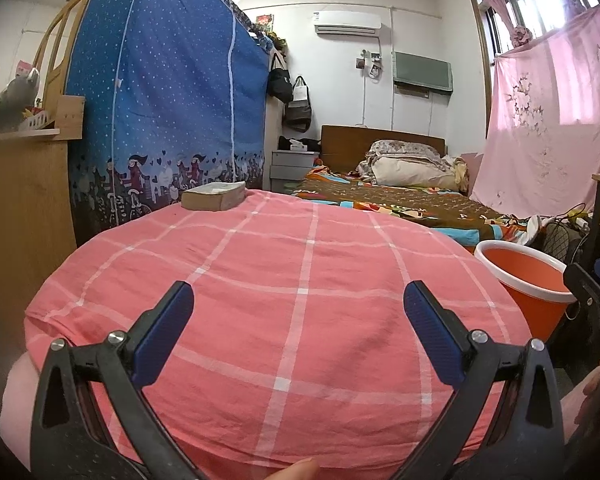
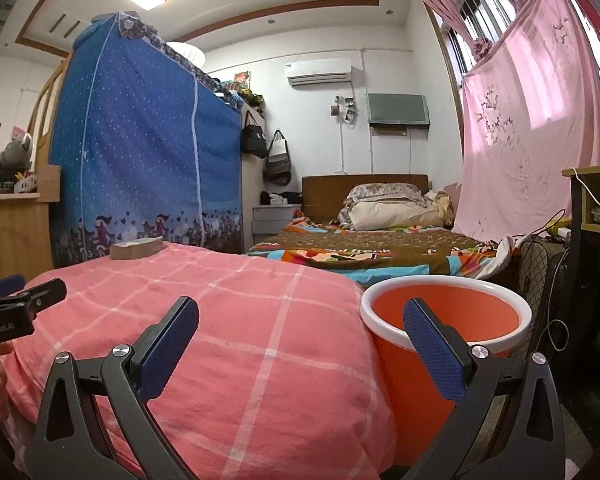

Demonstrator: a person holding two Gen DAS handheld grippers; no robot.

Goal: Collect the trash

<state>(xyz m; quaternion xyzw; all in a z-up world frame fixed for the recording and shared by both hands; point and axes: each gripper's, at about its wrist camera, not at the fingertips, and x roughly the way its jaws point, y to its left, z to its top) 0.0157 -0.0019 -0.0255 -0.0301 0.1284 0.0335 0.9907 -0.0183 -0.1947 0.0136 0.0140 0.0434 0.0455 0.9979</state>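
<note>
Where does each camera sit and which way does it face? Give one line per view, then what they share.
Left wrist: sits on the left gripper, low over the pink checked cloth, facing the far bed; a fingertip shows below.
Right wrist: sits on the right gripper, further right, facing cloth edge and orange bucket; the left gripper shows at its left edge.
Shared: cloth, bucket, box, blue wardrobe cover.

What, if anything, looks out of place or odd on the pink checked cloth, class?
Only the brown box stands out: it sits alone at the far left edge of the pink checked cloth. No spill or damage shows. The orange bin stands upright beside the cloth, and what shows of its inside looks empty.
</note>
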